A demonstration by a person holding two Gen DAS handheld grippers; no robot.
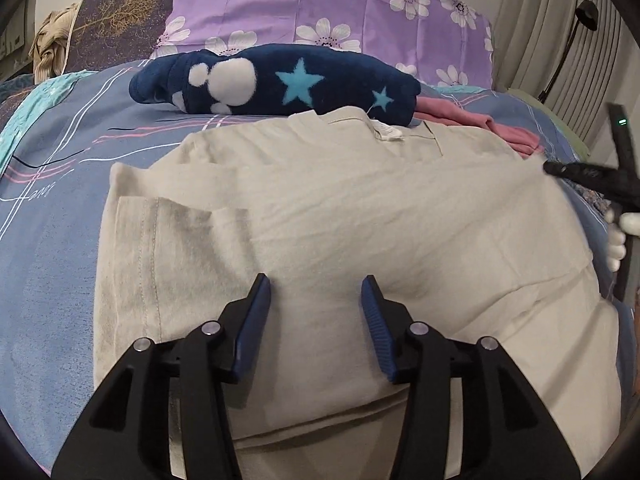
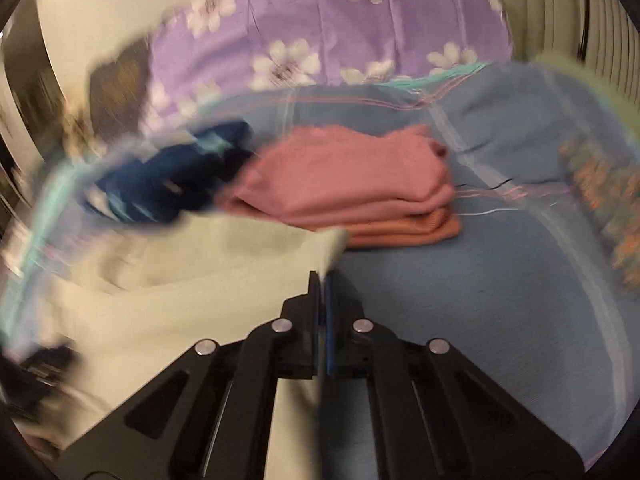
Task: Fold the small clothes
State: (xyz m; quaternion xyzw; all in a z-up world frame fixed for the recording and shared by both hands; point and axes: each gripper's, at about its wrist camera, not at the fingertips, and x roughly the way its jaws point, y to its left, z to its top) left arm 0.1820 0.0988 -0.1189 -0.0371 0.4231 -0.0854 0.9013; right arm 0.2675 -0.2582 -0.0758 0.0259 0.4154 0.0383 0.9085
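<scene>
A cream garment (image 1: 320, 208) lies spread on the blue bed sheet (image 1: 52, 216), with a sleeve folded in at its left. My left gripper (image 1: 316, 300) is open and empty, its blue pads just above the cloth's middle. My right gripper (image 2: 322, 280) is shut on the right edge of the cream garment (image 2: 200, 280) and holds it lifted; that view is blurred by motion. The right gripper also shows at the right edge of the left wrist view (image 1: 560, 170).
A folded navy fleece with stars (image 1: 276, 80) lies behind the cream garment. Folded pink clothes (image 2: 352, 188) are stacked to its right. A purple flowered pillow (image 1: 320, 8) stands at the back. Curtains (image 1: 560, 40) hang at the right.
</scene>
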